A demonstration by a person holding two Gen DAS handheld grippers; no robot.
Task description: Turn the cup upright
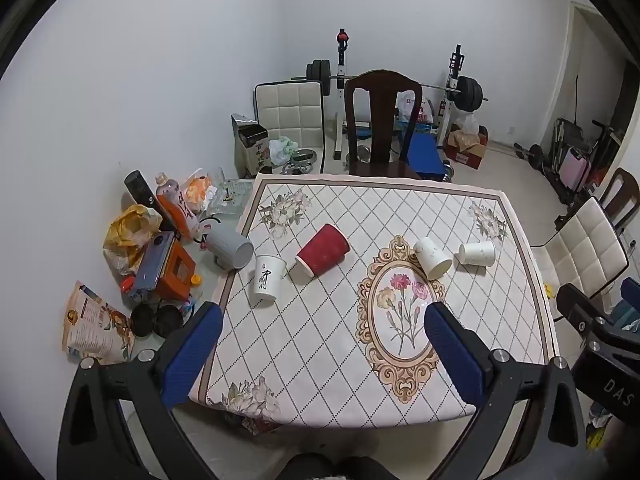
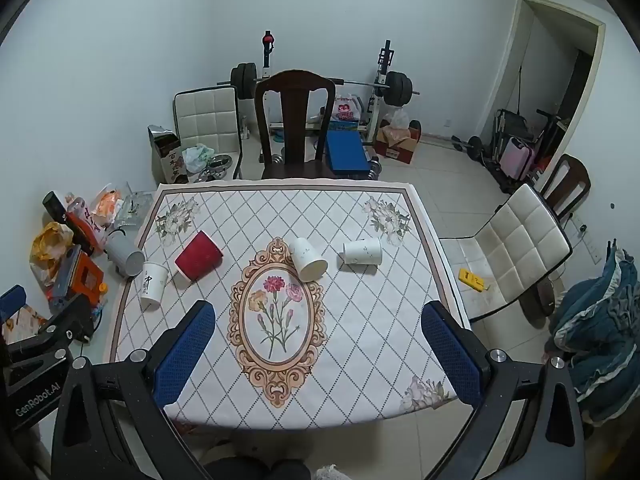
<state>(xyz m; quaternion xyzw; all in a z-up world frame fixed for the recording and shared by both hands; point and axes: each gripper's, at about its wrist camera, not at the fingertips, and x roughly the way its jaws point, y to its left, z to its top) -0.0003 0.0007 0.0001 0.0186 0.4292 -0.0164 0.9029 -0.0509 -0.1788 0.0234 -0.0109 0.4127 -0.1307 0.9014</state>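
Observation:
On the patterned tablecloth (image 1: pixel 320 360) lie several paper cups. A red cup (image 1: pixel 323 250) (image 2: pixel 199 255) lies on its side. Two white speckled cups (image 1: pixel 433 258) (image 1: pixel 477 253) lie on their sides right of centre, also in the right wrist view (image 2: pixel 307 259) (image 2: pixel 362 251). A white cup with black script (image 1: pixel 268 277) (image 2: pixel 153 281) stands rim down at the left. My left gripper (image 1: pixel 322 324) is open and empty, near the front edge. My right gripper (image 2: pixel 318 320) is open and empty, near the front edge.
A grey cup (image 1: pixel 230 247) lies on its side off the cloth's left edge among clutter: bottles, bags, an orange box (image 1: pixel 176 272). A dark wooden chair (image 1: pixel 380 120) stands behind the table, a white padded chair (image 2: pixel 516 248) to the right. Gym gear stands at the back wall.

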